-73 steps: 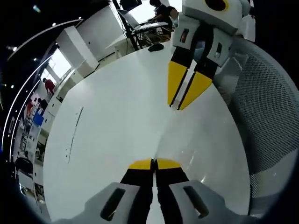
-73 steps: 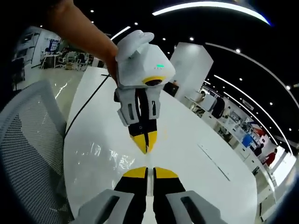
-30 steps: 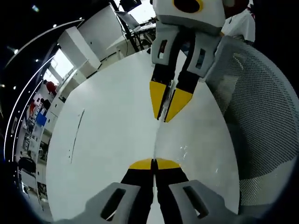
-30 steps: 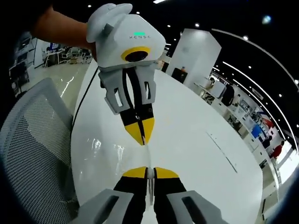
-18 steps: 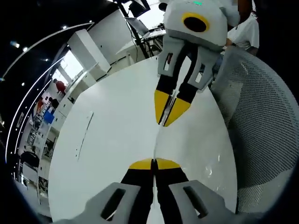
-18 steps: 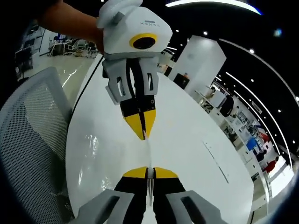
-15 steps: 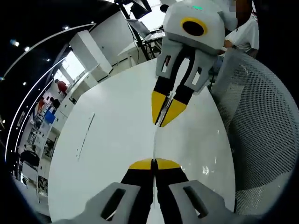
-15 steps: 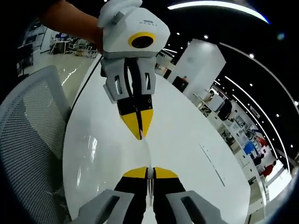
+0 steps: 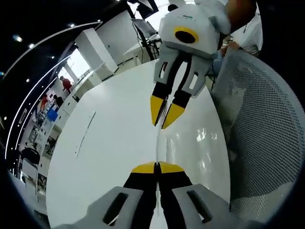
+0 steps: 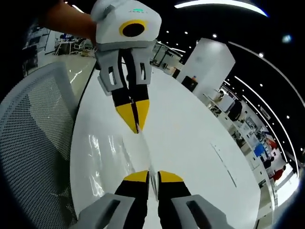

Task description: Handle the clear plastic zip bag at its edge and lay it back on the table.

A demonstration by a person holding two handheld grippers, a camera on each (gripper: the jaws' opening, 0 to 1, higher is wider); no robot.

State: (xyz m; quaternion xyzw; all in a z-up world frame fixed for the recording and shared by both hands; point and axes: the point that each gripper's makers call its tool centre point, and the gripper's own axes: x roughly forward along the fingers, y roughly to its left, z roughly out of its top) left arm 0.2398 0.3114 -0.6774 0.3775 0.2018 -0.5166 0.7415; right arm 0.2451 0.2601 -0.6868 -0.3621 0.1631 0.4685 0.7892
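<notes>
A person holds two grippers facing each other above a white desk [image 9: 109,143], with a clear zip bag [image 9: 158,143] stretched taut between them. The bag is seen edge-on as a thin pale line, with glints on the film to one side. The left gripper [image 9: 157,167] has its yellow-tipped jaws pressed together on one end of the bag's edge. The right gripper [image 10: 149,176] is clamped on the other end of the same edge. The bag hangs in the air over the desk, near the long edge where a mesh chair [image 9: 267,124] stands.

The bag looks very light, thin and limp, and likely slippery. It would probably sag or fold once tension goes. The stiffer zip edge seems the best place to grip. Laying it down flat may call for lowering both ends together.
</notes>
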